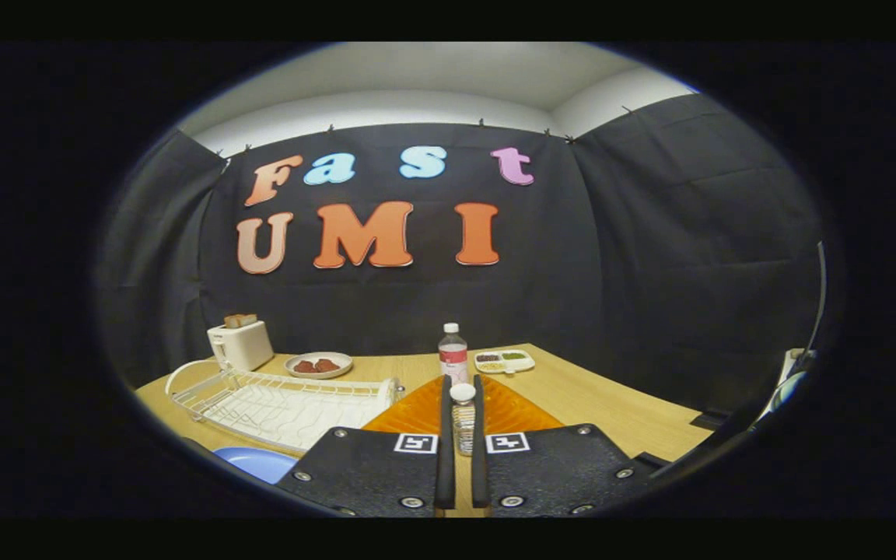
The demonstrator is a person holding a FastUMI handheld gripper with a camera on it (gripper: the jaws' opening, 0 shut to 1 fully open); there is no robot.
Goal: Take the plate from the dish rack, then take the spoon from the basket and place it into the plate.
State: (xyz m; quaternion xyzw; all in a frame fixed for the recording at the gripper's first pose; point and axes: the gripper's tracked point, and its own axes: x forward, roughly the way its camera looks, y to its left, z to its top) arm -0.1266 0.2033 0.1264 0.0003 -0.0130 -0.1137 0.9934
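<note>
The gripper (461, 467) has its fingers nearly closed, gripping nothing I can see. A small bottle (463, 416) stands just ahead between them. The rack (277, 400) sits ahead-left, a blue plate (257, 463) nearer. Swinging left could topple that bottle.

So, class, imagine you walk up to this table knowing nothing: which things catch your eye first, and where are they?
The orange basket stands out most, lying just ahead of the claw, whose fingers stand close together with a small clear bottle seen between them. Beside the basket sits the white dish rack, with a toaster holding bread behind it. Beyond the fingers stands a bottle with a red label, next to a tray of snacks.
</note>
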